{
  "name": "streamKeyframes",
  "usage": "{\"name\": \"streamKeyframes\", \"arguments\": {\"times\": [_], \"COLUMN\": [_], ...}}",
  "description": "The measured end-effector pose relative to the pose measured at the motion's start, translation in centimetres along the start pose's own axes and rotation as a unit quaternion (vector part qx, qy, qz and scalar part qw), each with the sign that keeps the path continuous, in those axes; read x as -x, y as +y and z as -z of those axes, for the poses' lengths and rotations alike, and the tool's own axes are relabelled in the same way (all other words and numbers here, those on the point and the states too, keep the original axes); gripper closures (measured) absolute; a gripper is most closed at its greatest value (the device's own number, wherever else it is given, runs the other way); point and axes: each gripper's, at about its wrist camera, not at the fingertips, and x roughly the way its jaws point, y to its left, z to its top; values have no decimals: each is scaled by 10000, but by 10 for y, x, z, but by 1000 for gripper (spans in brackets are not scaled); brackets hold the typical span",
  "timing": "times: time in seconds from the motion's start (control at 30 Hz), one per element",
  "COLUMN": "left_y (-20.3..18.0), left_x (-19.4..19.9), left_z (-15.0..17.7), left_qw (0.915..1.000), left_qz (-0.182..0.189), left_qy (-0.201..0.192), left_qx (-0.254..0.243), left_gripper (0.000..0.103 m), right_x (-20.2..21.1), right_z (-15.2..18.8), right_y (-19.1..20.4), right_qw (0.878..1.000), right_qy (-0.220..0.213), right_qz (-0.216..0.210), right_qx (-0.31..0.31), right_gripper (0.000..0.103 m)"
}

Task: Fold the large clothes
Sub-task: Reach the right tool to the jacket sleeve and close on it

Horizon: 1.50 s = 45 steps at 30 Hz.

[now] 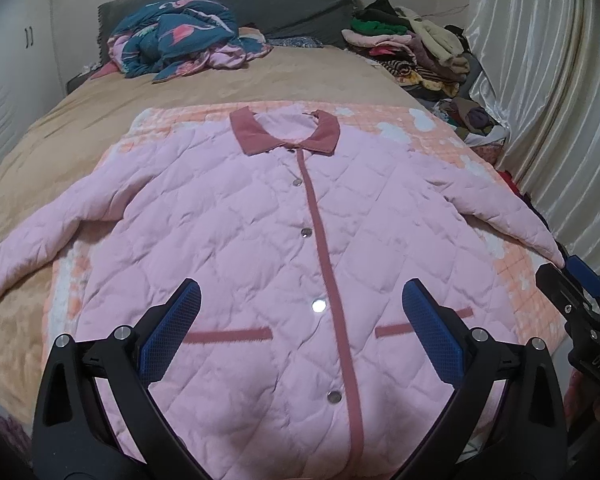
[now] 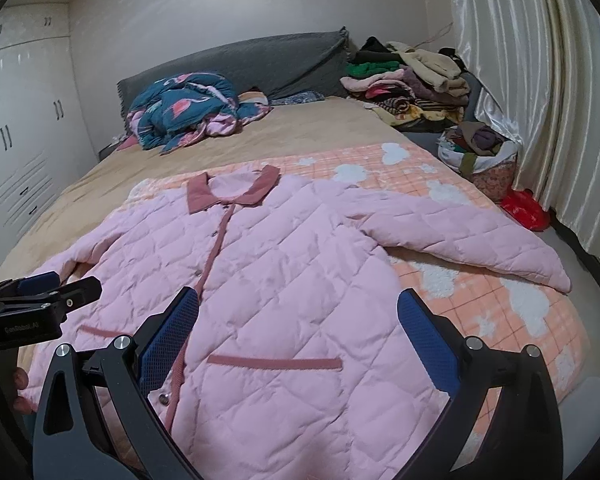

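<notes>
So the pink quilted jacket is laid out flat, front up and buttoned, on a peach checked blanket across the bed, collar toward the headboard and both sleeves spread out to the sides. Nothing looks folded yet, so the step in hand is probably the first fold, most likely a sleeve brought in over the body.

To get it done well, the padded fabric should be pinched near a sleeve cuff or shoulder edge, with only the top piece caught and not the blanket underneath. The sleeve is best lifted clear and laid across, not dragged, since quilted stuff bunches easily. The placket can be used as a centre line.

The left gripper is held over the lower front of the jacket, jaws spread wide with nothing between them. The right gripper is the same: jaws wide apart above the pocket area, nothing gripped. Contact with the fabric can't be told for sure.
</notes>
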Motion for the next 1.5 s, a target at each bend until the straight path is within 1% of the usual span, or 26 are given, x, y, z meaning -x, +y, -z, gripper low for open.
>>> {"name": "streamKeyframes", "arguments": {"times": [0.17,0.3,0.5,0.63,0.83,1.0,1.17,1.37,1.5], "left_y": [-13,-22,-37,-48,-63,-73,-84,-90,-95], "left_x": [-11,-20,-31,-37,-48,-59,-75,-93,-105], "left_z": [-13,-22,-35,-44,-56,-64,-70,-76,-78], "left_qw": [9999,9998,9995,9994,9994,9992,9989,9991,9989], "left_qz": [34,144,164,201,142,152,134,136,105], "left_qy": [35,98,97,70,44,59,125,125,167], "left_qx": [-121,-126,-238,-274,-307,-357,-433,-378,-432], "left_gripper": [8,8,8,8,8,8,8,8,8], "right_x": [-8,-10,-14,-17,-21,-31,-43,-56,-68], "right_z": [-6,-11,-22,-27,-33,-34,-29,-23,-19], "right_y": [-18,-31,-52,-67,-95,-126,-152,-179,-198], "right_qw": [9997,9992,9978,9965,9933,9885,9827,9754,9708], "right_qy": [5,-46,-182,-224,-286,-243,-109,-20,72], "right_qz": [173,281,456,499,648,814,996,1271,1429], "right_qx": [-158,-290,-454,-632,-911,-1253,-1560,-1799,-1925], "right_gripper": [4,4,4,4,4,4,4,4,4]}}
